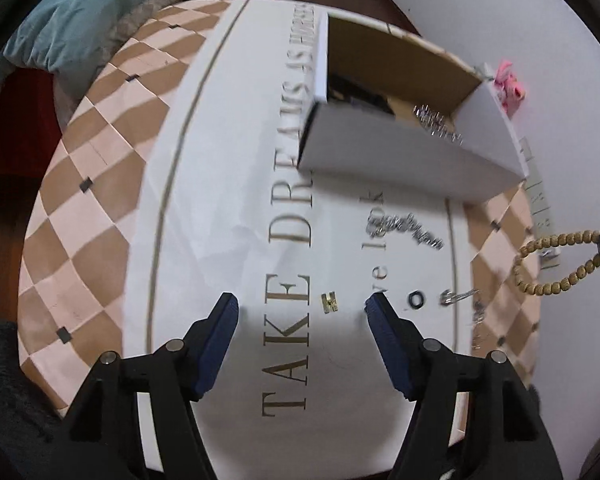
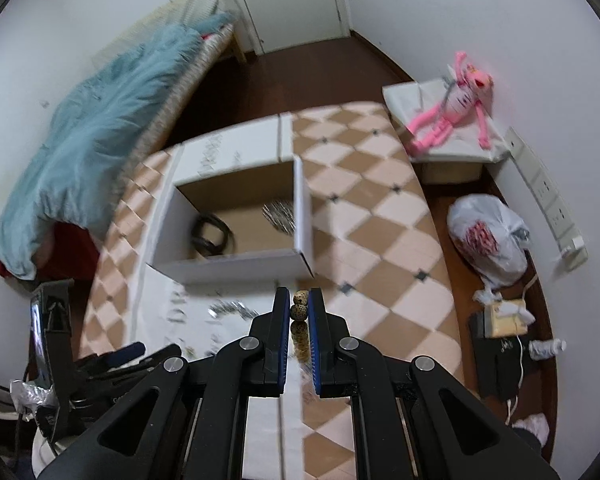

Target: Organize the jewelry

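My left gripper [image 1: 301, 306] is open and empty, low over the white printed sheet [image 1: 236, 208]. A small gold ring [image 1: 329, 301] lies between its fingertips. A black ring [image 1: 415, 300], a silver clip [image 1: 457, 296] and a silver chain [image 1: 409, 230] lie to the right. My right gripper [image 2: 299, 300] is shut on a wooden bead bracelet [image 2: 300, 310], held above the table; the bracelet also shows in the left wrist view [image 1: 555, 264]. The open cardboard box [image 2: 236, 266] holds a black cord [image 2: 212, 232] and a silver piece [image 2: 280, 212].
The checkered table [image 2: 359, 200] has a bed with a blue blanket [image 2: 100, 128] to the left. A pink plush toy [image 2: 455, 108], a white plastic bag [image 2: 487, 236] and floor clutter lie to the right. A tripod [image 2: 56, 340] stands at left.
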Tool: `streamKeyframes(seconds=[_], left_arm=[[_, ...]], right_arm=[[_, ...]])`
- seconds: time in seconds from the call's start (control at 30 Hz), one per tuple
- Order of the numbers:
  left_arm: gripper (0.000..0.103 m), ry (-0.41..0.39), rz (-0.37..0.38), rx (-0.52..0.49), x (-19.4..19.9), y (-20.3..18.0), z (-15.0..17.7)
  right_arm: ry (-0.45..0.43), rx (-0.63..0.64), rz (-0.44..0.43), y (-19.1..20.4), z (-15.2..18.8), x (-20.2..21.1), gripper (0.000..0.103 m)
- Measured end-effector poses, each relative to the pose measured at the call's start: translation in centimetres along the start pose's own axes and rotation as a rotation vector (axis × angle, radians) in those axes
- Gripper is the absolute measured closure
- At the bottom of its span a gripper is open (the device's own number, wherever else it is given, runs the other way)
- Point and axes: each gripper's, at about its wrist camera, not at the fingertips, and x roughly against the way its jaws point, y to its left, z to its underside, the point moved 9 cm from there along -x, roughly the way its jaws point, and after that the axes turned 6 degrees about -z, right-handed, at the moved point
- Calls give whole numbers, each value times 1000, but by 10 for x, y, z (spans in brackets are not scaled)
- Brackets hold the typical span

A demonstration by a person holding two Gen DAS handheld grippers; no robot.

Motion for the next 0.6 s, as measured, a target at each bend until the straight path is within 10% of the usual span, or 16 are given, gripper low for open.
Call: streamKeyframes(seconds=[0.33,0.5,0.6], left_arm=[[40,-61,-78,-103,-13,-19,6],[95,-85,-30,-154,-9,-33,9],[98,-71,-14,-143,-8,-33,15]], right_arm=[[30,-55,69,-31,24,-18,94],[19,-55,78,-32,21,-17,94],[-4,-53,74,-29,14,-11,94]])
